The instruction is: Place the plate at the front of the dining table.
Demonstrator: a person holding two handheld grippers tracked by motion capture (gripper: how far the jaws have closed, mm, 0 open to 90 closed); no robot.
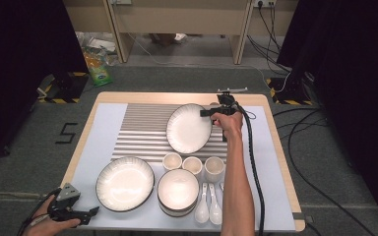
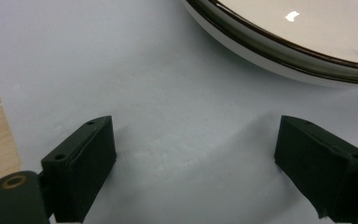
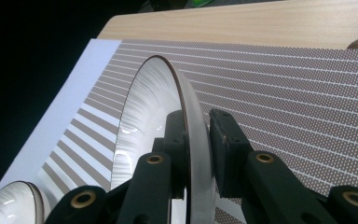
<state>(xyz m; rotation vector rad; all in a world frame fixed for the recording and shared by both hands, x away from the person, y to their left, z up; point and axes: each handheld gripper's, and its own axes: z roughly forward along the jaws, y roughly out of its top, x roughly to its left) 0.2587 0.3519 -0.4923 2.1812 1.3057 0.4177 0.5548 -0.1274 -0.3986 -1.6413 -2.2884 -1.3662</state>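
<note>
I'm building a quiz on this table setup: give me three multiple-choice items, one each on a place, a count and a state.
1. Where is the plate that the right hand-held gripper holds?
A. over the striped mat
B. on the floor
C. stacked on the bowl

2. How many small cups stand in a row?
A. one
B. three
C. six

3. How do the left hand-held gripper's jaws stand?
A. shut on a spoon
B. shut on a cup
C. open, nothing between them

Answers: 1 A, stripes lie beneath the plate; 2 B, three cups stand side by side; 3 C, bare sheet shows between the jaws.
</note>
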